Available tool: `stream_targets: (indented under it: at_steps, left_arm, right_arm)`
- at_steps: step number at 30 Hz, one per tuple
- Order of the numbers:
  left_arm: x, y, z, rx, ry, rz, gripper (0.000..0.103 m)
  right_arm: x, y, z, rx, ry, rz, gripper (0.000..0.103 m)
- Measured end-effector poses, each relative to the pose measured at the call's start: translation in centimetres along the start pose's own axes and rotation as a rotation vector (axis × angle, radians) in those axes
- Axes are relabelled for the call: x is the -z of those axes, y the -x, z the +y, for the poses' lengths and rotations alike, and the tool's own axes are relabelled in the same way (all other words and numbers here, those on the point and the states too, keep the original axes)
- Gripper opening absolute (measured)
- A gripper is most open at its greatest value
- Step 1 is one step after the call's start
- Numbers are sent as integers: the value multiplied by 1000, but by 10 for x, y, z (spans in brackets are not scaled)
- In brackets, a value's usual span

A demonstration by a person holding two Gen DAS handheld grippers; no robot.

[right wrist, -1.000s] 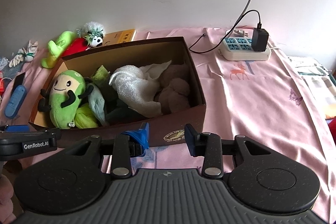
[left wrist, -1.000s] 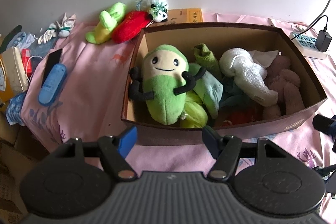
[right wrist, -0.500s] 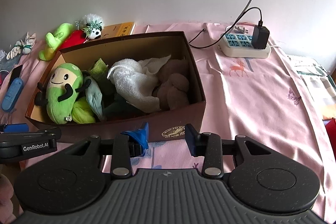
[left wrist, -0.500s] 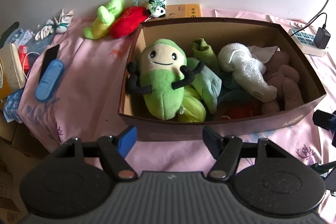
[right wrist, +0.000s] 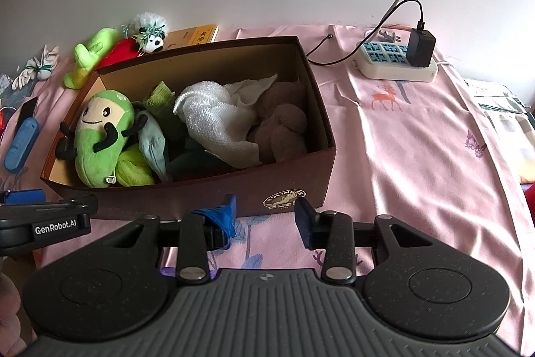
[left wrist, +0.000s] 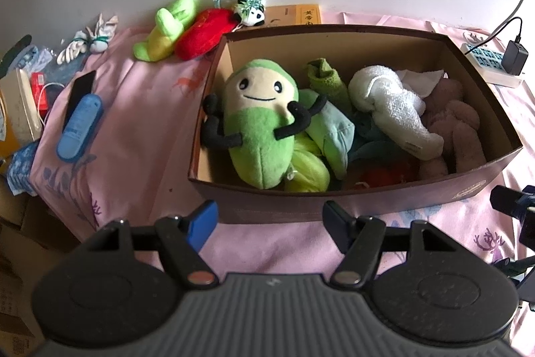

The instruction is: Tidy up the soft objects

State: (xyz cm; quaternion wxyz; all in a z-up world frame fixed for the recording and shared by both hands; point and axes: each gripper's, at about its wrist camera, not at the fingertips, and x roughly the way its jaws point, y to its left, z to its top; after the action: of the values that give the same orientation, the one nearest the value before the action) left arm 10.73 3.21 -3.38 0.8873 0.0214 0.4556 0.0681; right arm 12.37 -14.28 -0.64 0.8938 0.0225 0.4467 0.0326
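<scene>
Pink-sheeted bed (right wrist: 418, 136) under box (right wrist: 294, 186), power strip (right wrist: 394, 62).

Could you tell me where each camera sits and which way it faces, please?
Left wrist: on the left tool, before the box's near left, facing its green plush; own open fingers show, the right tool at right.
Right wrist: on the right tool, before the box's near right, facing towel and power strip; own fingers show, the left tool at left.
Shared: box, plush, towel, power strip.

brown box (left wrist: 367, 206), green-and-cream plush (left wrist: 259, 126) with black arms, white towel (left wrist: 394, 109), red plush (left wrist: 204, 34), pink deer-print cloth (right wrist: 418, 136), blue remote (left wrist: 79, 127)
</scene>
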Motion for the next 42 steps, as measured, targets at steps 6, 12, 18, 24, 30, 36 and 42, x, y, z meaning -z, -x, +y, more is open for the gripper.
stream_targets:
  at_steps: [6,12,18,24,30,36,42]
  left_arm:
    - [1,0,1,-8,1,-2,68]
    - [2,3,1,-14,-4,-11,68]
    - [4,12,-1,-34,-29,-41,68]
    - [1,27,2,-69,-94,-104,69]
    - [-9,46,16,-117,-166,-189,69]
    - [-16,59,33,-176,-220,-246,69]
    - [-13,71,41,-155,-216,-265,69]
  right_arm:
    - [1,0,0,-2,1,0,22]
    - [3,1,0,-4,2,2,22]
    - [7,8,-2,-1,5,-2,23]
    - [6,20,-5,11,11,-32,23]
    - [-7,39,0,9,18,-97,23]
    - [-15,55,12,-7,23,-162,23]
    - [-11,57,22,-17,41,-161,23]
